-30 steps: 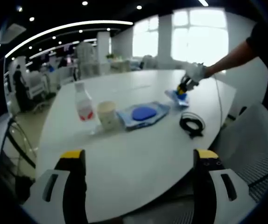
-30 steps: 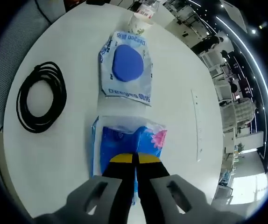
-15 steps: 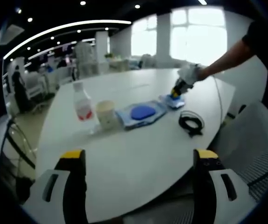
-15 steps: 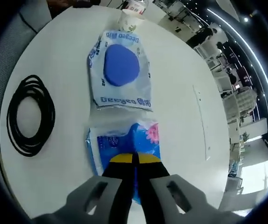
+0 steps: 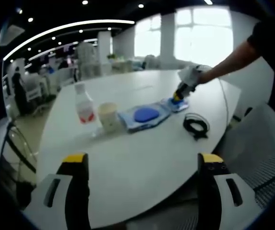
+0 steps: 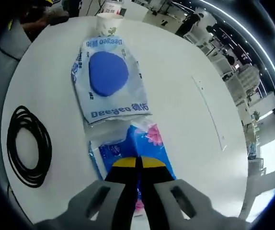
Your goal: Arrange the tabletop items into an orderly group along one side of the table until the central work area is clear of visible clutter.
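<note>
**Tissue pack drawn up against the wipes pouch**

The right gripper (image 6: pixel 138 165) had its jaws pressed together on the blue tissue pack (image 6: pixel 128 148), pinching its near end against the white counter (image 6: pixel 176 81). Over the last second the pack had been slid toward the flat wipes pouch (image 6: pixel 108 79) with the blue round lid: a strip of bare counter that separated the two a second ago was gone, and the pack's far edge now touched or slightly underlapped the pouch's printed end. In the left gripper view the same meeting showed from across the counter, the right gripper (image 5: pixel 178 96) and a gloved hand (image 5: pixel 189 76) set over the pack right beside the pouch (image 5: pixel 144 116).

Beyond the pouch stood a paper cup (image 5: pixel 109 116) and, next to it, a small plastic bottle (image 5: pixel 85 108) with a red label, so bottle, cup, pouch and pack formed one line running across the counter. The coiled black cable (image 6: pixel 27 146) lay apart from that line, nearer the counter's edge by the mesh chair (image 5: pixel 257 153).

The left gripper (image 5: pixel 144 191) hovered off the near edge with its jaws spread wide and nothing between them.

Judged from this, the pack looked essentially placed; the cable appeared to be the one item left to bring into the group.
</note>
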The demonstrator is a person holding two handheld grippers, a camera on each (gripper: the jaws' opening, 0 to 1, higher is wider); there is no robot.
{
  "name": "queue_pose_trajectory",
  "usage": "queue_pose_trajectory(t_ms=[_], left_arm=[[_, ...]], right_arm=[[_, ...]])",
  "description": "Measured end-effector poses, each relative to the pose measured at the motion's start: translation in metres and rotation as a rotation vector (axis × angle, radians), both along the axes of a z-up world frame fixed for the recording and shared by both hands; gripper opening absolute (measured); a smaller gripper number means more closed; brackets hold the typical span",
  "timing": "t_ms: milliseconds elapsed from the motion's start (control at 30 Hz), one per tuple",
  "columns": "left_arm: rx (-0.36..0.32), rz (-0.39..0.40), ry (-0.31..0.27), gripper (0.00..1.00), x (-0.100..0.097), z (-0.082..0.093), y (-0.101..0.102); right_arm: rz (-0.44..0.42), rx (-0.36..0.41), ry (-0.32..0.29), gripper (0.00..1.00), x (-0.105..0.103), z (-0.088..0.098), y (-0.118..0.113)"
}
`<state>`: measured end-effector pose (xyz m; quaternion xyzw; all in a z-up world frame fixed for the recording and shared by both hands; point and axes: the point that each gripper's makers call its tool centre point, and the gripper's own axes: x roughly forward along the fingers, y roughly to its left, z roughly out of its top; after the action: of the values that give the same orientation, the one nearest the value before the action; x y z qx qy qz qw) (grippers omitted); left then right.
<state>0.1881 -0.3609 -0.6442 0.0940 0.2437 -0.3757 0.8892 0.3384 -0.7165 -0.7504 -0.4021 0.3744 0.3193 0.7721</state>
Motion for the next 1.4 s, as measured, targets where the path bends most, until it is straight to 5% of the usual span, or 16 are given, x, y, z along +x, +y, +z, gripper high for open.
queue_pose_trajectory(t_ms=[500, 1400], left_arm=[[0.005, -0.006, 0.000, 0.90, 0.000, 0.000, -0.001], [0.010, -0.035, -0.031, 0.96, 0.001, 0.001, -0.002]], right_arm=[[-0.060, 0.034, 0.007, 0.02, 0.000, -0.001, 0.002], [-0.134, 0.246, -0.087, 0.56, -0.034, 0.047, 0.018]])
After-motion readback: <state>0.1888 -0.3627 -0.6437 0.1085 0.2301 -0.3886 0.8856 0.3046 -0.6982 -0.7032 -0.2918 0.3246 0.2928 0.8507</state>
